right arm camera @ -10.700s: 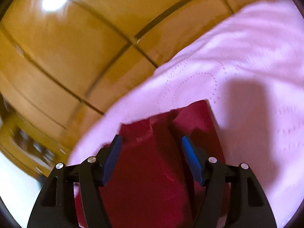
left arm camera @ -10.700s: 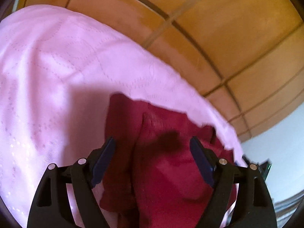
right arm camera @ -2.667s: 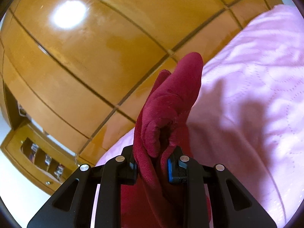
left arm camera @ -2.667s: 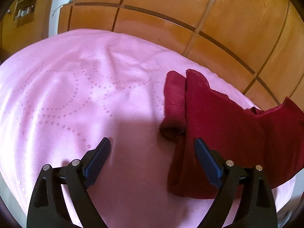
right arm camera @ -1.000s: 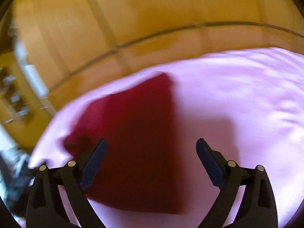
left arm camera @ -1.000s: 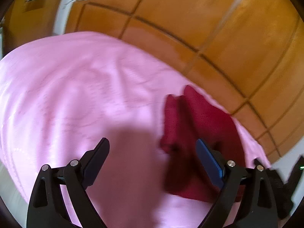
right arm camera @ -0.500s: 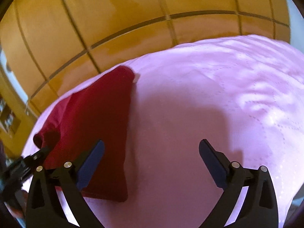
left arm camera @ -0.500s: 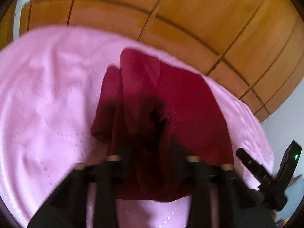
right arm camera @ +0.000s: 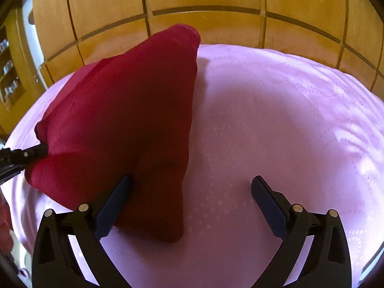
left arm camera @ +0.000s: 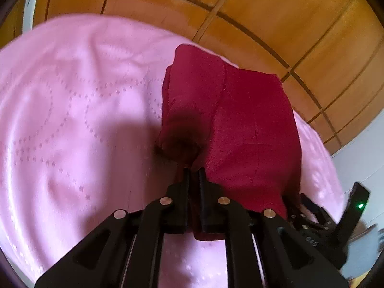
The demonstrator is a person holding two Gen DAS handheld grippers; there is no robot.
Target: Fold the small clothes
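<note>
A folded dark red garment (left arm camera: pixel 242 124) lies on the pink quilted bed cover (left arm camera: pixel 72 120). My left gripper (left arm camera: pixel 194 171) is shut on the garment's near left edge, with red cloth pinched between its fingers. In the right wrist view the garment (right arm camera: pixel 124 120) lies to the left, and my right gripper (right arm camera: pixel 190 187) is open and empty over the pink cover (right arm camera: pixel 276 132), its left finger (right arm camera: pixel 115 199) over the garment's near edge. The left gripper's tip (right arm camera: pixel 26 154) shows at that view's left edge, holding the garment.
A wooden panelled wall (right arm camera: pixel 216 4) runs behind the bed. The right gripper's black body with a green light (left arm camera: pixel 348 211) shows at the right of the left wrist view. Shelves (right arm camera: pixel 7 72) stand at the far left.
My left gripper has moved onto the garment's edge and shut on it. My right gripper, shut on the garment earlier, has let go and now stays open beside it.
</note>
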